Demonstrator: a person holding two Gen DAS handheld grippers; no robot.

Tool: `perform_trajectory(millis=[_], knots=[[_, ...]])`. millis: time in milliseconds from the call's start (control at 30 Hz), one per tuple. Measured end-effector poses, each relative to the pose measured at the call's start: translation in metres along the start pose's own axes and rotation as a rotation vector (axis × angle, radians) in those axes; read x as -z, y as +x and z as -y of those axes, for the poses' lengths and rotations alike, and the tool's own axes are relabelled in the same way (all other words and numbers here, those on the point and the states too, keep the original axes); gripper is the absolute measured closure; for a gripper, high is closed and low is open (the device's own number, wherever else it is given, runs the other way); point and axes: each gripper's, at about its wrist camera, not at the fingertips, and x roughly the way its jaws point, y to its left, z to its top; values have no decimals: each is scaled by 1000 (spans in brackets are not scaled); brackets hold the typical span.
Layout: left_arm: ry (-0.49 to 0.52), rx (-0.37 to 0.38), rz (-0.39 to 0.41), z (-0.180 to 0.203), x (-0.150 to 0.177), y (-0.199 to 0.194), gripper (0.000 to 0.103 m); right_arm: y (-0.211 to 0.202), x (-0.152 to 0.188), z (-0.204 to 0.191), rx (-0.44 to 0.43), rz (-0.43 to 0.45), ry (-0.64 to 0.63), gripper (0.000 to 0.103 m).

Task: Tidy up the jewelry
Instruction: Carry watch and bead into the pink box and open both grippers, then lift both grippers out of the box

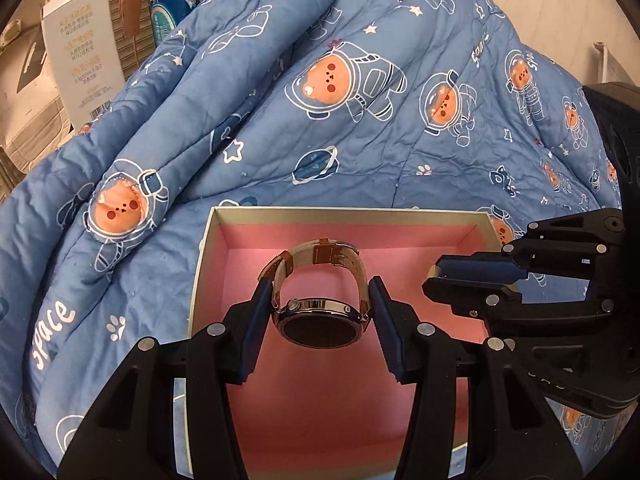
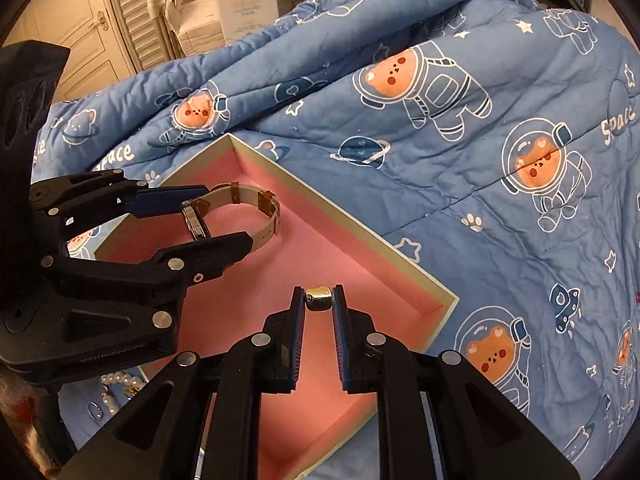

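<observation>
A wristwatch [image 1: 320,304] with a tan strap is clamped in the left gripper [image 1: 318,320] above the pink-lined box [image 1: 400,216]. The right gripper [image 2: 319,300] pinches a small gold piece [image 2: 319,298], perhaps a ring, over the same box, which sits on a blue quilt [image 1: 280,128]. Pearls [image 2: 120,380] lie beside it.

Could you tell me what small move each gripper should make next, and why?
Probably lower both a little and then open the fingers. The left gripper holds the watch above the pink-lined box, and the right gripper pinches a small gold bead over the same bare floor, so both pieces look ready to set down inside.
</observation>
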Motion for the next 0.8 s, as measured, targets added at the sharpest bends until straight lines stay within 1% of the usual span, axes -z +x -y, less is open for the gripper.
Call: perform_trajectory(millis=[100, 267, 400, 600, 667, 700, 733, 767, 800], knots=[[18, -15, -11, 1, 1, 6, 53, 6, -3, 0, 1, -25, -25, 89], [21, -30, -22, 1, 1, 14, 53, 17, -6, -1, 30, -64, -53, 89], [41, -53, -14, 4, 4, 16, 53, 27, -10, -6, 43, -87, -65, 89], [46, -56, 5, 4, 5, 12, 51, 33, -10, -17, 69, -91, -109, 89], [55, -64, 20, 4, 5, 7, 46, 33, -9, -19, 66, -88, -118, 86], [60, -72, 35, 4, 5, 3, 40, 32, -8, -19, 70, -87, -117, 84], [64, -76, 57, 4, 4, -2, 35, 32, -8, -19, 72, -85, -115, 79], [66, -74, 76, 3, 3, -8, 32, 31, -8, -19, 71, -85, -110, 76], [64, -70, 91, 2, 1, -14, 27, 32, -3, -18, 62, -81, -107, 69]])
